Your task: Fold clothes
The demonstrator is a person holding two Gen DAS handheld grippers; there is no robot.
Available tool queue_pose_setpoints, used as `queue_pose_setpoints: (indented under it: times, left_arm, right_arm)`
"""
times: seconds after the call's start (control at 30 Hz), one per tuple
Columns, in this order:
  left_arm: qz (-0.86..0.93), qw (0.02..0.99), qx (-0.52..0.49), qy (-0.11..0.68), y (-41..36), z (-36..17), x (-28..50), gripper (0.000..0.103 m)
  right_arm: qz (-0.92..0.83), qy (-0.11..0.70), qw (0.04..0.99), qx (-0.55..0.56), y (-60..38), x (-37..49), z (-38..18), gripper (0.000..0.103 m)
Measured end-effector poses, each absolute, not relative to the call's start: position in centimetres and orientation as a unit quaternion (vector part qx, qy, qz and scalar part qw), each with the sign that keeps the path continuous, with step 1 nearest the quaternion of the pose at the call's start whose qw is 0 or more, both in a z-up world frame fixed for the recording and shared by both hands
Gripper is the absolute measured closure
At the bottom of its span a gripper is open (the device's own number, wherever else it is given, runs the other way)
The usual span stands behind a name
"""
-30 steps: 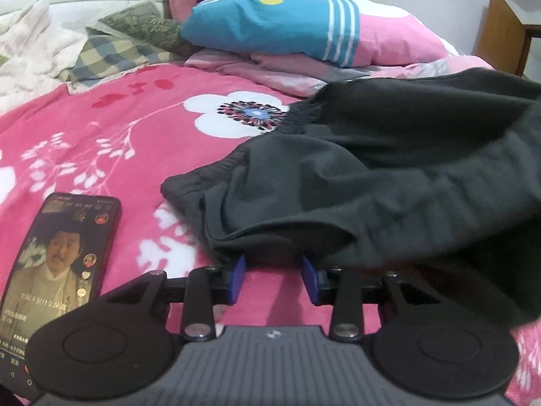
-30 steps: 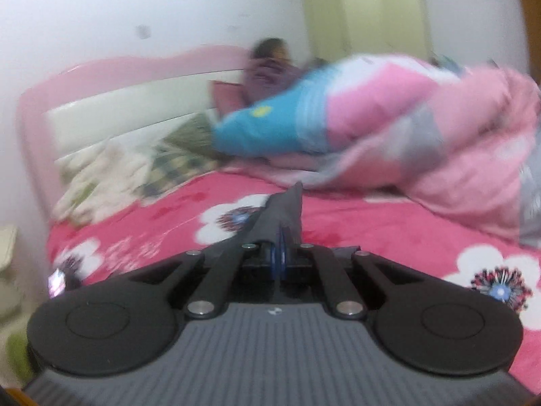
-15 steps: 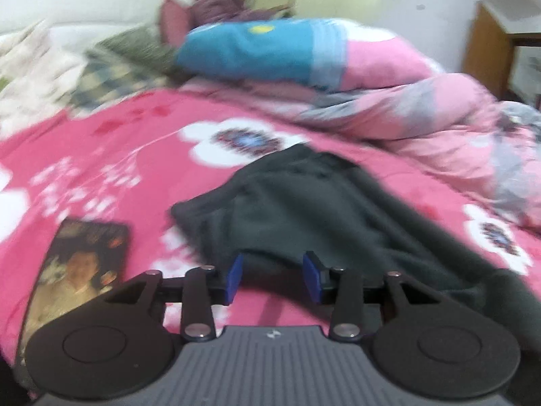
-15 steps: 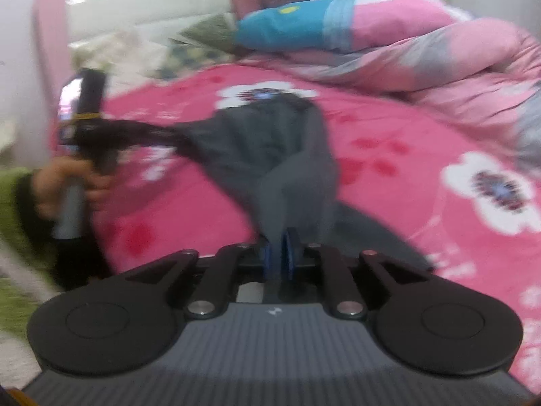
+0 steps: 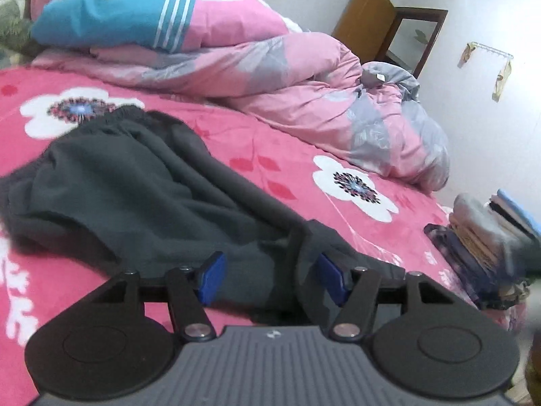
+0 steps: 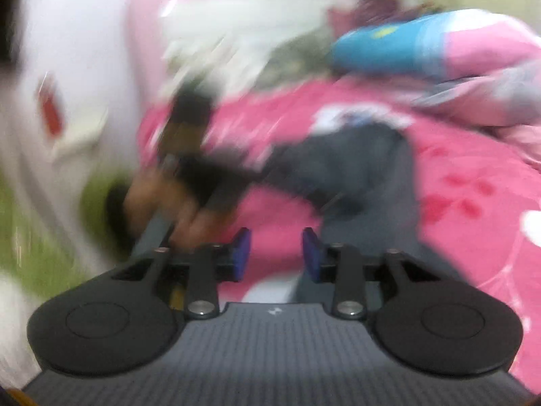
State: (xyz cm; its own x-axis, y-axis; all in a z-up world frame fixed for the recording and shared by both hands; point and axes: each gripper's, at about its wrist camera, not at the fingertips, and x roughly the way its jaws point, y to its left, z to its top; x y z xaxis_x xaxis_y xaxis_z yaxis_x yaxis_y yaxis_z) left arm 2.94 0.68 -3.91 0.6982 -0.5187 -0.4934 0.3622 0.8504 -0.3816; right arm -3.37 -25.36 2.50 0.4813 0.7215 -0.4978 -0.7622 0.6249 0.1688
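Jaws of the left gripper (image 5: 268, 279) are spread wide, blue pads (image 5: 211, 277) well apart, nothing clamped; dark fabric of the trousers (image 5: 135, 189) lies in the gap between them and under the tips. A fold of the same cloth is draped up over the right finger. Jaws of the right gripper (image 6: 275, 253) are likewise spread, pads (image 6: 241, 250) apart, nothing gripped; pink sheet is seen between them. The right wrist view is heavily motion-blurred.

The trousers are laid flat on the bed (image 5: 287, 142), elastic waistband at the far end near a white flower print, legs running back toward both grippers. In the right wrist view the trousers (image 6: 355, 169) sit right of the pads, one leg reaching the right finger.

A hand (image 6: 152, 199) on a dark handle is seen at left in the right wrist view; detail is lost to blur.

Further back, a stack of folded clothes (image 5: 490, 233) sits at the bed's right edge. A pink-grey quilt (image 5: 321, 91) is bunched behind the trousers, a blue-pink pillow (image 5: 135, 17) on top of it.
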Motion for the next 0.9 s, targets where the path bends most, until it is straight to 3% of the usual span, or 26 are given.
queue_pose_setpoints:
  times: [0.07, 0.2, 0.43, 0.47, 0.5, 0.53, 0.57, 0.63, 0.9]
  left_arm:
    - [-0.251, 0.913, -0.127, 0.295, 0.8, -3.8, 2.9, 0.043]
    - [-0.269, 0.915, -0.123, 0.275, 1.0, -3.5, 2.9, 0.043]
    - [-0.300, 0.916, -0.116, 0.241, 1.5, -3.1, 2.7, 0.041]
    - [-0.296, 0.916, -0.115, 0.246, 1.5, -3.4, 3.0, 0.041]
    - [-0.292, 0.916, -0.114, 0.251, 1.5, -3.7, 3.3, 0.041]
    - [-0.288, 0.916, -0.113, 0.256, 1.5, -4.1, 3.6, 0.042]
    - [-0.284, 0.916, -0.112, 0.261, 1.5, -4.4, 3.9, 0.042]
    - [-0.276, 0.915, -0.110, 0.272, 1.5, -5.0, 4.5, 0.044]
    - [-0.250, 0.912, -0.104, 0.308, 1.7, -7.2, 6.5, 0.045]
  right_arm:
    - [0.401, 0.267, 0.875, 0.048, -27.9, 0.0, 2.9, 0.052]
    - [0.341, 0.328, 0.854, 0.217, -31.0, 8.5, 0.4, 0.051]
    - [0.314, 0.466, 0.777, 0.285, -28.9, 17.2, -7.1, 0.052]
    - [0.322, 0.475, 0.767, 0.288, -28.5, 17.4, -7.5, 0.053]
    - [0.336, 0.477, 0.760, 0.288, -28.2, 17.4, -7.8, 0.066]
    - [0.345, 0.471, 0.765, 0.272, -27.9, 17.1, -7.6, 0.091]
    - [0.354, 0.465, 0.770, 0.255, -27.5, 16.7, -7.2, 0.097]
    - [0.348, 0.437, 0.801, 0.217, -27.3, 16.2, -5.7, 0.102]
    - [0.264, 0.316, 0.911, -0.008, -26.9, 21.6, 3.2, 0.103]
